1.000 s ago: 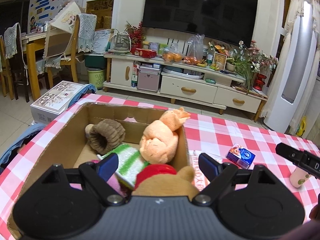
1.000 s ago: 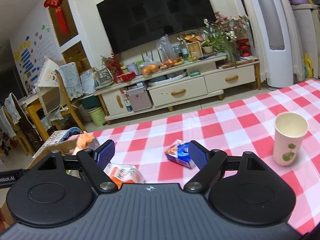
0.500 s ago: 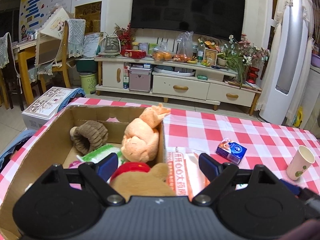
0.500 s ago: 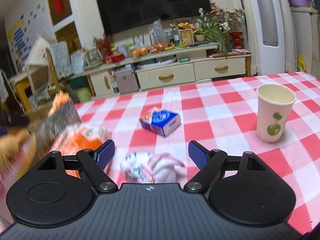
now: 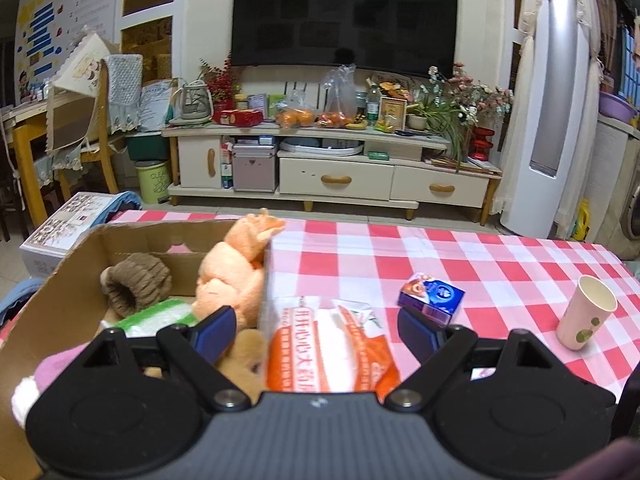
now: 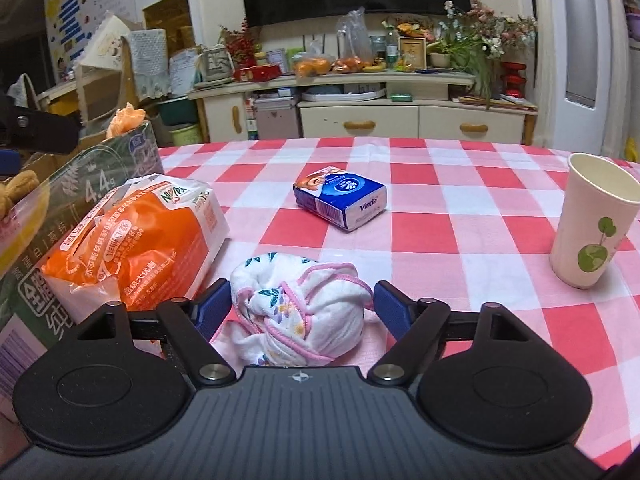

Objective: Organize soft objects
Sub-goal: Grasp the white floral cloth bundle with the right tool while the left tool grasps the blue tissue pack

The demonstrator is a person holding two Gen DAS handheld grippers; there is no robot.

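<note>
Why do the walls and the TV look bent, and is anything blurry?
Left wrist view: fisheye bows the TV and room edges; the cardboard box edge looks slightly smeared. Right wrist view: same bowing at the borders; the floral cloth and paper cup are sharp under soft indoor light.

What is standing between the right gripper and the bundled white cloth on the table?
Nothing visible. The right gripper is open, with the floral cloth bundle already between its fingers. The orange tissue pack lies off to the left.

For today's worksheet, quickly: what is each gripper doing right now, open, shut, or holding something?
Left gripper: open, holding nothing, above the orange tissue pack.
Right gripper: open, jaws either side of the bundled floral cloth, not gripping it.
</note>
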